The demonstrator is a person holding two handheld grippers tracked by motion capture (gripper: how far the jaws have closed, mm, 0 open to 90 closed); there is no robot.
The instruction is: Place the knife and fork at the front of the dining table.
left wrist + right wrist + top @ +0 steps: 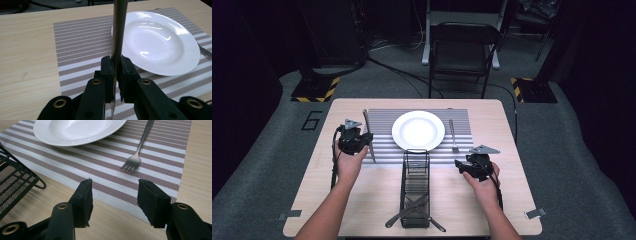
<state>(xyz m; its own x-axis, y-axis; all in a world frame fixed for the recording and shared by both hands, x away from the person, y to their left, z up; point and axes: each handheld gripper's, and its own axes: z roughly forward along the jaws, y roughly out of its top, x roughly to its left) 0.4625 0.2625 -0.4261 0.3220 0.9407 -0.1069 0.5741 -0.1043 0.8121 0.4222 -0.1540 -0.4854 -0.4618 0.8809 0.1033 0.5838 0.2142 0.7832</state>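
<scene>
Left to right we list: our left gripper (115,75), jaws pinched on a knife (119,30) held above the striped placemat (382,131) at its left edge; white plate (418,130) mid-mat; fork (453,135) lying to the plate's right; black wire basket (415,190) nearer us, holding cutlery; our right gripper (113,200), jaws spread with nothing between them, near the fork's tines.
</scene>
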